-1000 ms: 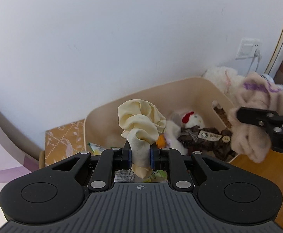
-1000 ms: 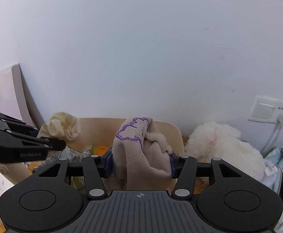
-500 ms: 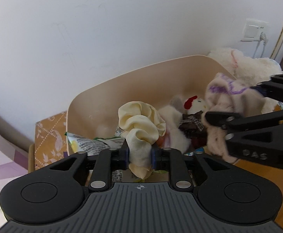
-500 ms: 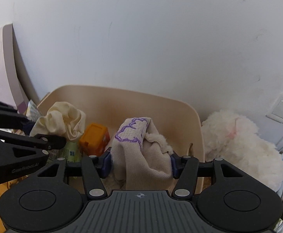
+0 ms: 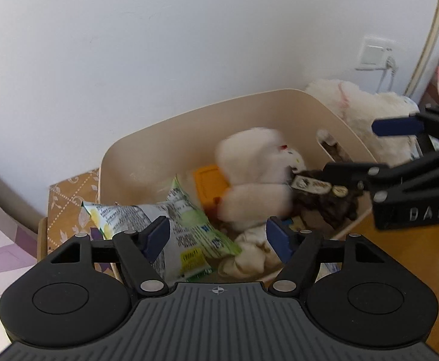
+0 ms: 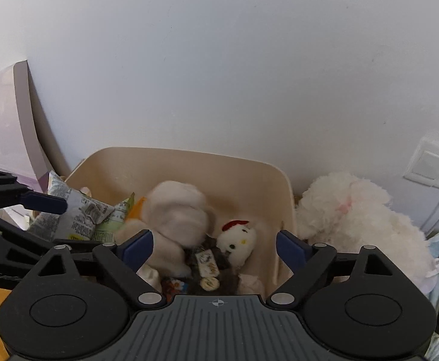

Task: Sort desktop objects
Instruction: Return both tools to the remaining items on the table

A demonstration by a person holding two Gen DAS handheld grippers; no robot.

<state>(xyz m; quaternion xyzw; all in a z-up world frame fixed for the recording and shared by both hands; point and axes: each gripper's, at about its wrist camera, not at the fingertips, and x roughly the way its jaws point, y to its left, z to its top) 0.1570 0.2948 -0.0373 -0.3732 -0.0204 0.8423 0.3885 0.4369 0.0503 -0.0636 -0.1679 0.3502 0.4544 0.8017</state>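
Both grippers hang over the beige bin (image 5: 189, 114) and their jaws are opening. My left gripper (image 5: 217, 234) has nothing between its pads. The cream cloth (image 5: 252, 255) lies loose in the bin just beneath it. My right gripper (image 6: 214, 245) is likewise free of any load. The beige knitted cloth (image 6: 177, 210) shows blurred below it, dropping onto the pile, and appears as a pale blur (image 5: 249, 162) in the left wrist view. The right gripper (image 5: 369, 150) also reaches in from the right of that view.
The bin holds a green-and-white snack bag (image 5: 174, 219), an orange block (image 5: 210, 186), a white kitten plush (image 6: 237, 240) and a dark brown toy. A fluffy white plush (image 6: 354, 207) sits outside its right wall, a wall socket (image 6: 430, 165) behind. A patterned box (image 5: 69, 204) stands left.
Both grippers sank toward the bin and opened. The cream cloth left the left jaws and lies in the bin. The beige cloth left the right jaws and is falling.
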